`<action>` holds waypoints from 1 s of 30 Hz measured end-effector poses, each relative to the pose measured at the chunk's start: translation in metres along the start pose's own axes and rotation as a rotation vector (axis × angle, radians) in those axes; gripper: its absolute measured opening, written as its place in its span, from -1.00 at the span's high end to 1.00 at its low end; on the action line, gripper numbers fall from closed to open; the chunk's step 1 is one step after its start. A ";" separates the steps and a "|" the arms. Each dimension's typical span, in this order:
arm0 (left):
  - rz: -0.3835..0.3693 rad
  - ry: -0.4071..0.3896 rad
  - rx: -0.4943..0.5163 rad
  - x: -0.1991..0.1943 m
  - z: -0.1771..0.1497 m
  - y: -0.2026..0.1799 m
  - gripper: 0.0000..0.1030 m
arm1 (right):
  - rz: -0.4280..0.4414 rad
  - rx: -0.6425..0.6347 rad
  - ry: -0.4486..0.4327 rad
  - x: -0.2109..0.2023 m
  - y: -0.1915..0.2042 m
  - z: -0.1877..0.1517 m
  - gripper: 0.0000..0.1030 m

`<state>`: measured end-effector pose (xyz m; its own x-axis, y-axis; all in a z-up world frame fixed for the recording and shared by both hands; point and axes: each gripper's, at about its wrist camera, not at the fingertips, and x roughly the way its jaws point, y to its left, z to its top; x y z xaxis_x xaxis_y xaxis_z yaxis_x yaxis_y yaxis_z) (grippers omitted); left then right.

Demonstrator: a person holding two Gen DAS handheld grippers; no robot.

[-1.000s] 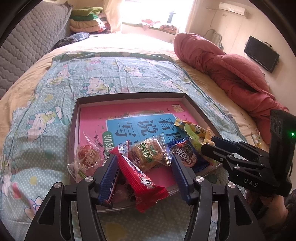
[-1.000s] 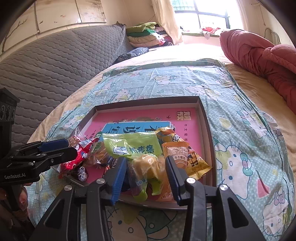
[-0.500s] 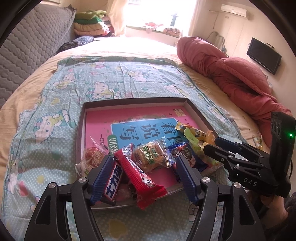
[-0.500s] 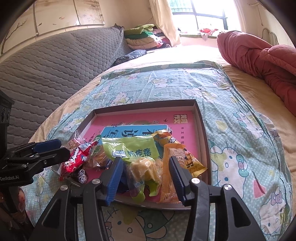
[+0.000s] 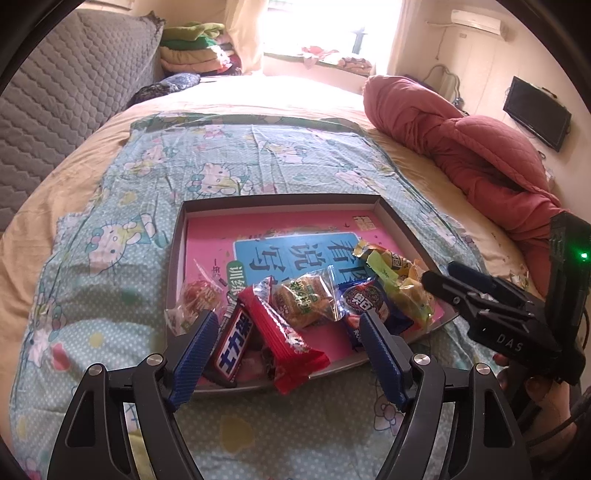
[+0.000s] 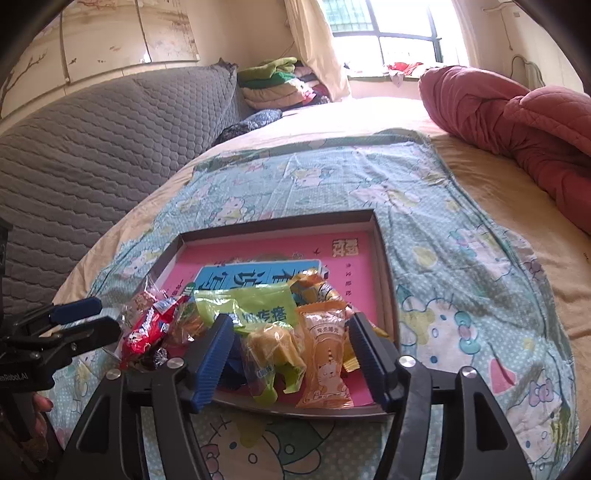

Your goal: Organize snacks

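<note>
Both jaws opening, nothing pinched: left hand-held gripper (image 5: pixel 286 334) straddles the red wrapper (image 5: pixel 282 338), right hand-held gripper (image 6: pixel 290 341) the orange packet (image 6: pixel 325 360). Light, crinkly, slippery; pinch mid-body.

Left hand-held gripper (image 5: pixel 286 334) and right hand-held gripper (image 6: pixel 291 338) tilt downward, jaws opening, gripping nothing.

Looking into a home bedroom: wide bed (image 5: pixel 280 92) wearing a cartoon-cat sheet (image 5: pixel 236 162), padded grey headboard (image 6: pixel 92 147) running along its left edge, red quilt (image 5: pixel 480 155) bunching at the right edge, folded clothes (image 6: pixel 280 83) piling by the sunlit window (image 6: pixel 399 33), television (image 5: pixel 537 110) hanging on the wall.
</note>
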<state>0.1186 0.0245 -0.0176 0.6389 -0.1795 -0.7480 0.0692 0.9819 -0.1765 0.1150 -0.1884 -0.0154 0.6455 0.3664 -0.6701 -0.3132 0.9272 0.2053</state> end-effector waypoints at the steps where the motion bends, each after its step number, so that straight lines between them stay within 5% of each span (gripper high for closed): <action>1: 0.005 0.000 -0.003 -0.001 -0.001 0.000 -0.55 | -0.007 -0.003 -0.009 -0.003 0.000 0.000 -0.33; 15: 0.083 -0.014 -0.049 -0.027 -0.009 -0.001 -0.58 | -0.075 -0.014 -0.097 -0.048 0.009 -0.003 -0.80; 25: 0.114 -0.026 -0.019 -0.057 -0.025 -0.014 -0.59 | -0.175 -0.076 -0.154 -0.093 0.034 -0.010 -0.97; 30: 0.127 -0.018 -0.021 -0.070 -0.037 -0.019 -0.59 | -0.154 -0.068 -0.135 -0.112 0.045 -0.022 -0.97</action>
<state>0.0446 0.0159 0.0144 0.6554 -0.0528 -0.7534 -0.0286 0.9951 -0.0945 0.0129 -0.1893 0.0530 0.7753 0.2321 -0.5874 -0.2472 0.9673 0.0559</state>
